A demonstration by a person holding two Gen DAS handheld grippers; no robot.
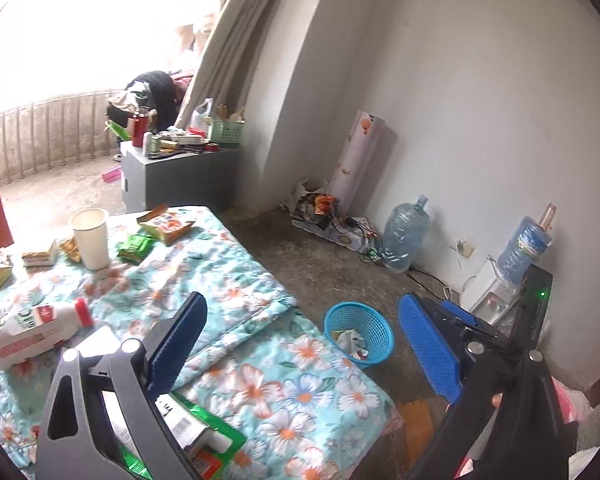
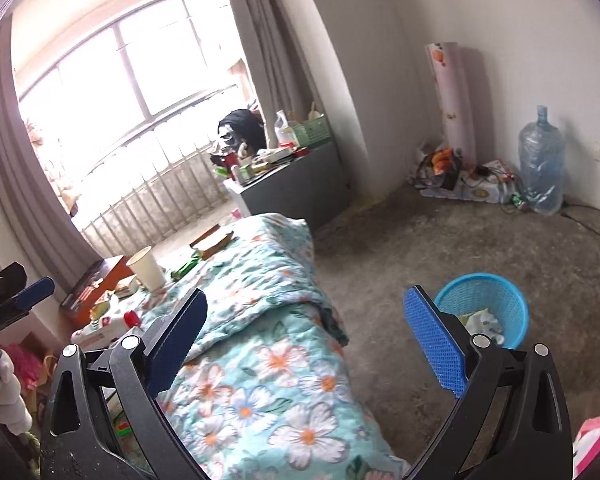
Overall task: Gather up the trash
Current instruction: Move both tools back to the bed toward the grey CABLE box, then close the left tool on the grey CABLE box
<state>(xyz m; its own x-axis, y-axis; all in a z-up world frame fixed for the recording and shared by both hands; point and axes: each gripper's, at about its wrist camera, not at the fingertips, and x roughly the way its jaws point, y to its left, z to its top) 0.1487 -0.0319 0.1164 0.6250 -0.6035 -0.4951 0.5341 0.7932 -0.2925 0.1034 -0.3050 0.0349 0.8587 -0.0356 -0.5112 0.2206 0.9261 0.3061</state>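
While both claws hang wide apart with nothing between their blue pads, the left claw hovers over the floral quilt on the bed and the right claw over the quilt's edge. Trash lies on the quilt: a toppled milk bottle, a paper cup, a green wrapper and a snack packet. On the floor just beside the bed, a blue basket holds crumpled paper.
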